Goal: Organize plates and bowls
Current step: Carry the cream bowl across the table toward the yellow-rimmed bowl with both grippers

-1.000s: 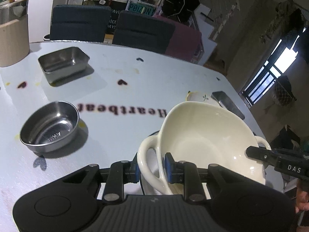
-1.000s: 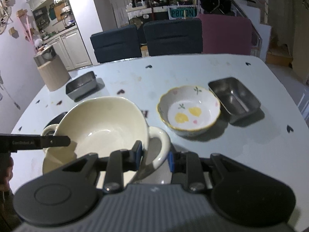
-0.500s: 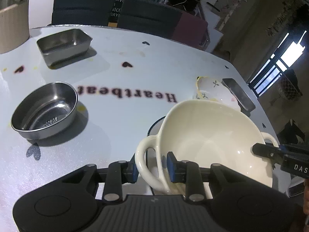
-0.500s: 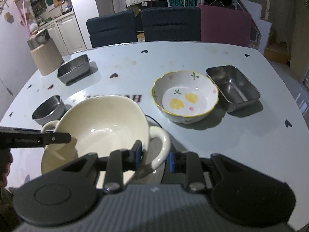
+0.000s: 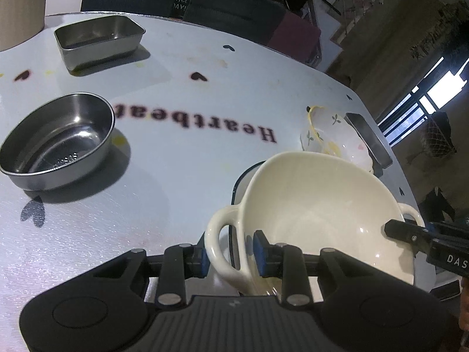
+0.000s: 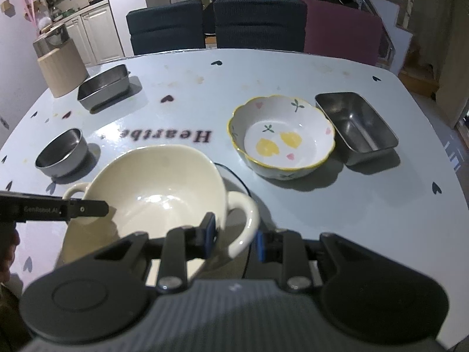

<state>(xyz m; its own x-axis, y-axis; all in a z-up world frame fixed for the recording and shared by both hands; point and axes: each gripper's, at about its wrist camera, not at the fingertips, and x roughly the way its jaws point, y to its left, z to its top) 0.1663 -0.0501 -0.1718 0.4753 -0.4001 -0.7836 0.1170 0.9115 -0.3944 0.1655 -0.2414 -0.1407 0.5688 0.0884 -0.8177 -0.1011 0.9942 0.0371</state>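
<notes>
A cream two-handled bowl (image 5: 310, 205) hangs between both grippers, low over a dark-rimmed plate (image 5: 236, 186); whether they touch is hidden. My left gripper (image 5: 231, 255) is shut on the bowl's left handle and wall, one pad inside the bowl. In the right wrist view my right gripper (image 6: 234, 237) is shut on the other handle of the cream bowl (image 6: 155, 187), above the plate's rim (image 6: 239, 180). A floral bowl (image 6: 281, 138) sits to the right, and a round steel bowl (image 6: 61, 152) to the left.
Two rectangular steel trays rest on the pale table (image 6: 322, 205): one far left (image 6: 104, 88), one far right (image 6: 356, 126) beside the floral bowl. A beige canister (image 6: 58, 67) stands at the back left corner. Chairs (image 6: 258, 23) line the far edge.
Both grippers have sunk toward the table with the cream bowl held between them. The dark-rimmed plate has come into view under it.
</notes>
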